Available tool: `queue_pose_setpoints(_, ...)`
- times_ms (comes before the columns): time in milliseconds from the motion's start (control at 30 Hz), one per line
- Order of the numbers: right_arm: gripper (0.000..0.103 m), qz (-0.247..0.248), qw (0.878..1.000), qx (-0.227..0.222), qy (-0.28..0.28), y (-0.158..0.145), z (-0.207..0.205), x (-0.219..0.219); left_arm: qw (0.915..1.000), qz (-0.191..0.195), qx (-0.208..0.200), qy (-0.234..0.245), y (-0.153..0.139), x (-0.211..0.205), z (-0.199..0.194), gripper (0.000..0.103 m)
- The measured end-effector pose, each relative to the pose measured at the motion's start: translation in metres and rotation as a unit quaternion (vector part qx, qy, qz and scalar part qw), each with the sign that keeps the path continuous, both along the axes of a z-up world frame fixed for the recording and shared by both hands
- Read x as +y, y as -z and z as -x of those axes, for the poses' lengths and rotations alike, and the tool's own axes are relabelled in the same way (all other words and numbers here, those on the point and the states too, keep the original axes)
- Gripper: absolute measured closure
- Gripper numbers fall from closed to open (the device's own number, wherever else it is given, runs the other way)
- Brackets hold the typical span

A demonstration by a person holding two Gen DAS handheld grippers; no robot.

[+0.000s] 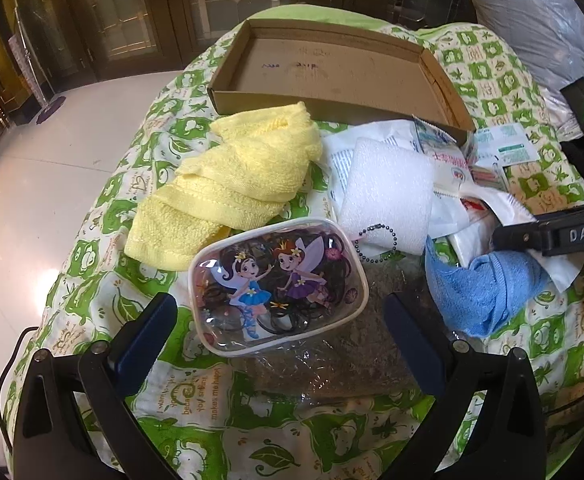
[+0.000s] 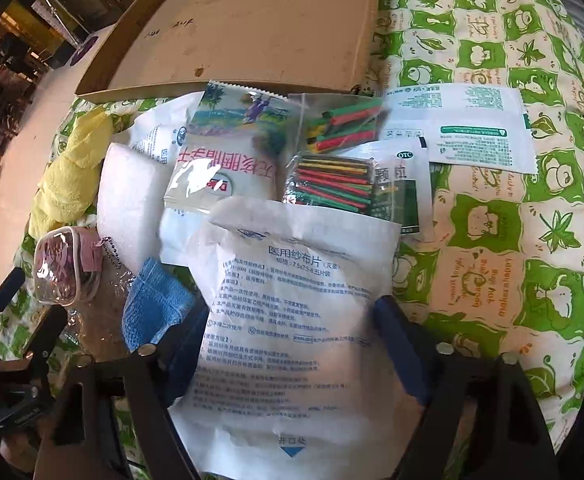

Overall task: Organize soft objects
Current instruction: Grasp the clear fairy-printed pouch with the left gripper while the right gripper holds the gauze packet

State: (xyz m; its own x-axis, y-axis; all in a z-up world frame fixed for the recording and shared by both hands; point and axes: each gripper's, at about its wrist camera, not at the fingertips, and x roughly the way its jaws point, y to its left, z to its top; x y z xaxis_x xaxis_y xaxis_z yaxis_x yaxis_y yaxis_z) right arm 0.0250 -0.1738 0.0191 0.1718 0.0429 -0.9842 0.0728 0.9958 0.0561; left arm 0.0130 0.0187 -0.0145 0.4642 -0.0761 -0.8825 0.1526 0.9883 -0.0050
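My right gripper [image 2: 292, 344] points down, fingers open astride the gauze packet [image 2: 292, 300], its long axis running toward the cardboard tray [image 2: 364, 32].

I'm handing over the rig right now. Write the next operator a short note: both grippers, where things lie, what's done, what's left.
Left gripper: open, empty, hovering over the fairy pouch.
Right gripper: fingers either side of the white gauze packet; whether they grip it cannot be told.
Cardboard box: nothing in it yet, so nothing is sorted.
On the quilt in front of the box: yellow towel, white foam pad, blue cloth, other packets, bags of coloured sticks.
Left to do: everything, presumably into the box.
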Motion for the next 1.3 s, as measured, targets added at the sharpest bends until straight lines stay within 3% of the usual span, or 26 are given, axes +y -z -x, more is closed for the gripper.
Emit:
queue_pose_setpoints(233,0.036,-0.010,1.000,-0.021,0.001,-0.015,0.003,0.001,1.0000,0.000,0.001,0.000,0.001,0.000,0.000,0.000)
queue_pose_setpoints(600,0.037,-0.002,0.999,-0.050,0.000,-0.045,0.021,0.000,0.9998,-0.001,0.022,-0.005,0.006,-0.005,-0.014,0.000)
queue_pose_setpoints(867,0.037,-0.021,0.998,-0.050,0.005,-0.040,0.025,0.001,0.9982,-0.016,0.054,-0.020,0.023,-0.009,-0.034,0.000)
queue_pose_setpoints(967,0.037,-0.023,0.998,-0.051,0.008,-0.039,0.025,0.000,0.9985,-0.018,0.049,-0.017,0.023,-0.011,-0.032,0.001)
queue_pose_setpoints(1000,0.037,-0.023,0.998,-0.051,0.008,-0.039,0.024,0.000,0.9988,-0.014,0.044,-0.017,0.021,-0.010,-0.031,0.002)
queue_pose_setpoints(1033,0.038,-0.023,0.998,-0.051,0.008,-0.039,0.024,0.000,0.9991,-0.005,0.040,-0.013,0.019,-0.010,-0.030,0.015)
queue_pose_setpoints(1067,0.038,-0.023,0.998,-0.052,0.008,-0.039,0.024,0.000,0.9991,0.015,0.040,-0.002,0.018,-0.011,-0.029,0.042)
queue_pose_setpoints(1167,0.038,-0.024,0.998,-0.054,0.008,-0.040,0.025,0.000,0.9997,0.004,0.020,0.017,0.010,-0.020,-0.023,0.054)
queue_pose_setpoints(1300,0.038,-0.026,0.998,-0.057,0.009,-0.043,0.028,0.000,0.9992,-0.009,0.026,0.029,0.011,-0.024,-0.023,0.054)
